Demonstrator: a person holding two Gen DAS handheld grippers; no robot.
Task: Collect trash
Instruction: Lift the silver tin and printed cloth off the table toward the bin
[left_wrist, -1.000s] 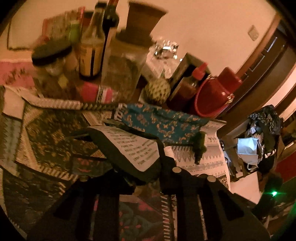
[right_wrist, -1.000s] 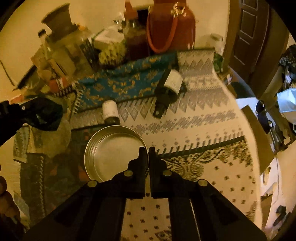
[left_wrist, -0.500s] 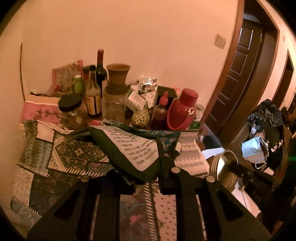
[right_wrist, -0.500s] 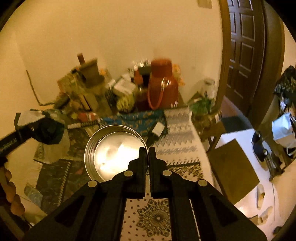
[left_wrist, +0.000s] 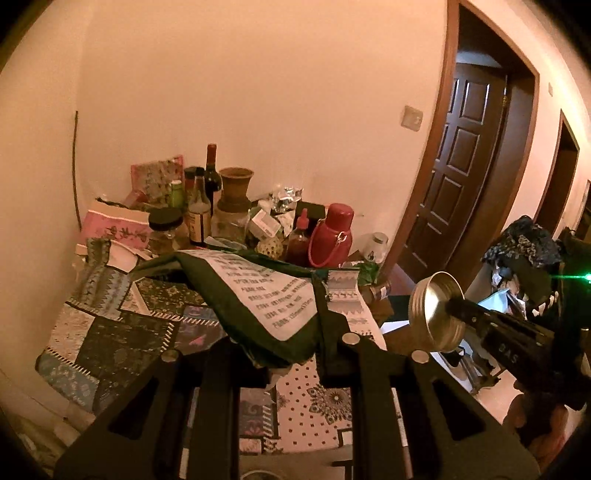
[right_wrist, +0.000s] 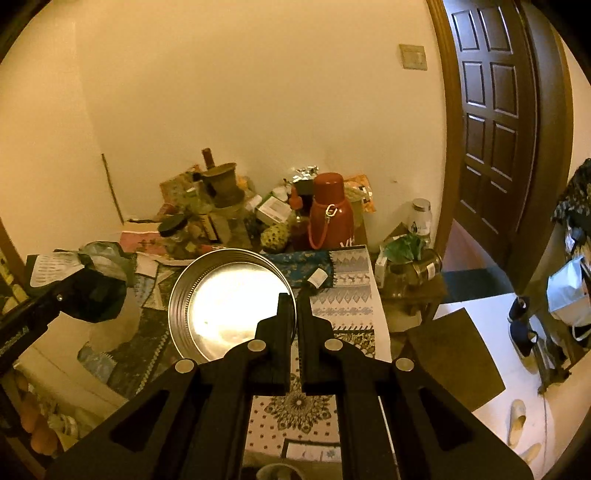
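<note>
**Above the worktop: both grippers loaded**

Above the patchwork-covered worktop (right_wrist: 343, 295), your left gripper (left_wrist: 291, 332) has its jaws clamped on a dark green wrapper (left_wrist: 266, 291) with a printed white panel. Your right gripper (right_wrist: 290, 314) pinches the rim of a round metal lid (right_wrist: 229, 306), jaws closed.

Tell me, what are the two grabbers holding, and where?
The right gripper pinches the metal lid by its rim. The left gripper holds a dark green packet by its lower edge.

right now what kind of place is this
Probably a lived-in home, in a room by a hallway: a cluttered table with bottles and a red flask, a panelled wooden door, slippers on the floor.
</note>
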